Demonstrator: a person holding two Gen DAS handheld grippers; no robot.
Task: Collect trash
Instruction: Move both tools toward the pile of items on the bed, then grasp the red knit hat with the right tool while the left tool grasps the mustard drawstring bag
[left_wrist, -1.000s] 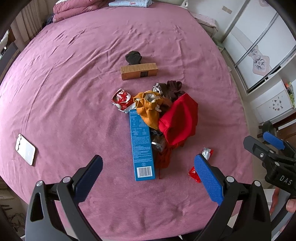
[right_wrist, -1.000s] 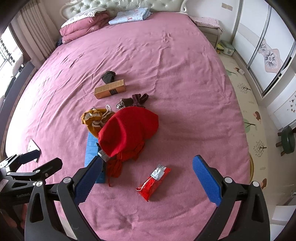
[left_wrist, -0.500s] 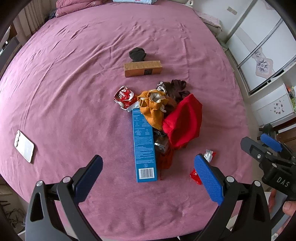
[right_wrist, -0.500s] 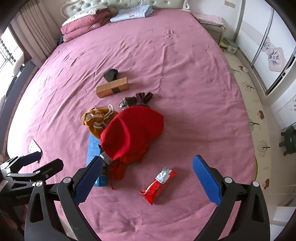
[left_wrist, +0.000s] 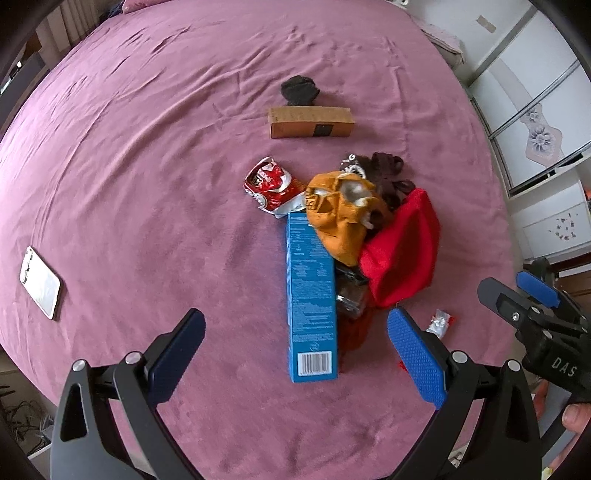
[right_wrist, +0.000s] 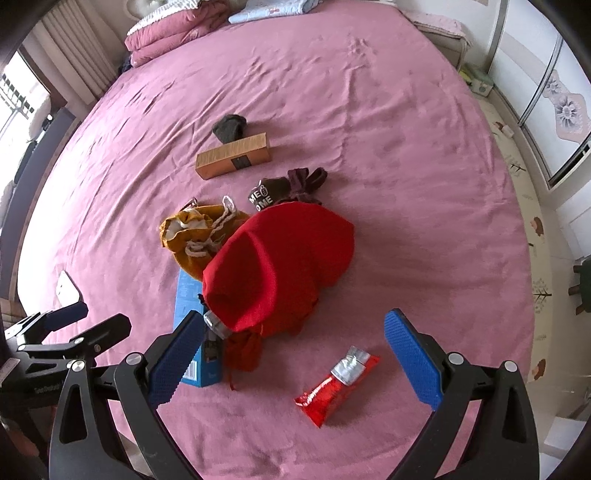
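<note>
On the pink bed lies a long blue box (left_wrist: 312, 295) (right_wrist: 186, 295) with its barcode end toward me. A crumpled red snack bag (left_wrist: 271, 184) sits at its far end. A brown carton (left_wrist: 310, 122) (right_wrist: 233, 155) lies farther back. A red and silver wrapper (right_wrist: 338, 384) (left_wrist: 439, 322) lies near the front right. My left gripper (left_wrist: 295, 354) hangs open above the blue box's near end. My right gripper (right_wrist: 291, 362) is open too, just above and left of the wrapper. Both hold nothing.
A red hat (right_wrist: 284, 266) (left_wrist: 406, 251), a mustard drawstring bag (left_wrist: 340, 214) (right_wrist: 195, 236), dark socks (right_wrist: 288, 188) and a dark sock (left_wrist: 299, 90) lie among the litter. A white phone (left_wrist: 38, 282) rests at the left. Wardrobe doors (left_wrist: 535, 122) stand right of the bed.
Both grippers have moved forward and lower over the bed, so the blue box and the red wrapper sit closer. Neither gripper has changed its opening.
</note>
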